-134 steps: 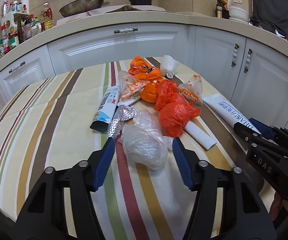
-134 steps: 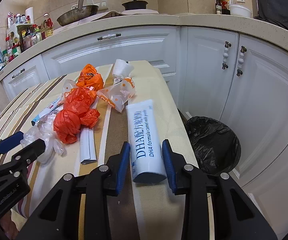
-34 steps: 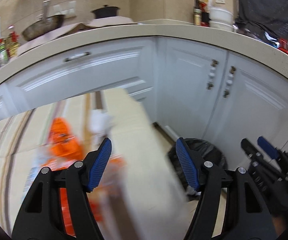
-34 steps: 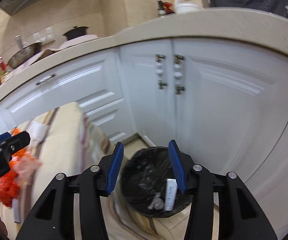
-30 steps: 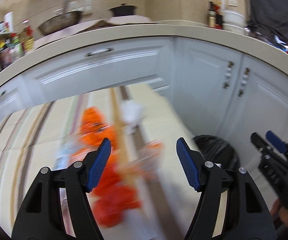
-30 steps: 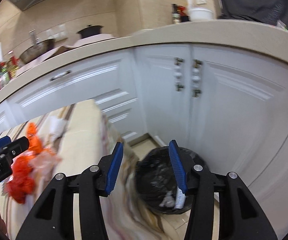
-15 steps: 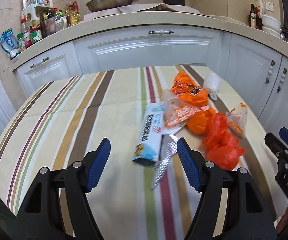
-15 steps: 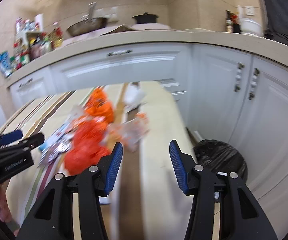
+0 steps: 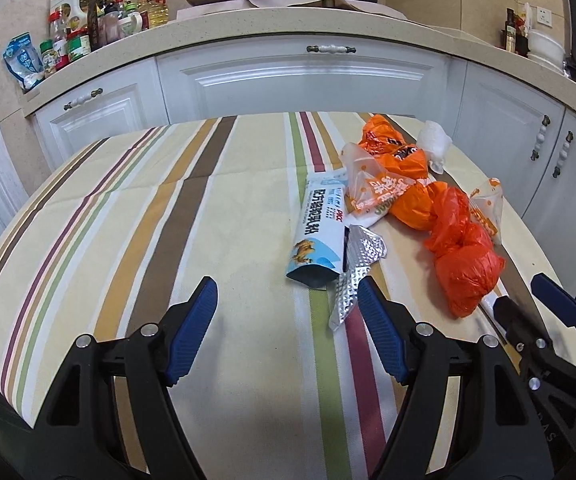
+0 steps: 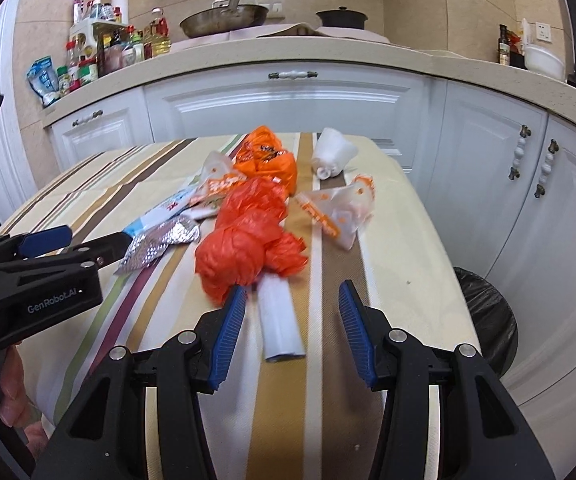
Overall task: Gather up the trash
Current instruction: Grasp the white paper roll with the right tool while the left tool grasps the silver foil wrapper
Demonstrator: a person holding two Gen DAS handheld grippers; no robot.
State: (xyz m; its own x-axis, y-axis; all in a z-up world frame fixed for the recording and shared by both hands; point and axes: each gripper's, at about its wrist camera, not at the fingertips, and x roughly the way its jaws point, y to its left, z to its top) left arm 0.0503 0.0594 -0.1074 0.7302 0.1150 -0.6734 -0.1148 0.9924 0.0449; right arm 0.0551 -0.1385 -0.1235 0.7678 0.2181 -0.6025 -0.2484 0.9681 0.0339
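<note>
Two hand-held grippers (image 9: 288,330) (image 10: 293,334) released, two orange bags (image 10: 248,256), one foil wrapper (image 9: 353,272).

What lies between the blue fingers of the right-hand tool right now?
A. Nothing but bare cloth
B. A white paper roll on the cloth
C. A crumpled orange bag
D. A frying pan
B: in the right wrist view the white paper roll lies on the striped tablecloth between the open fingers of the right gripper, untouched by them.

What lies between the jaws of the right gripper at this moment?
In the right wrist view, the near end of a white tube lies on the tablecloth between the open jaws of the right gripper, untouched.
</note>
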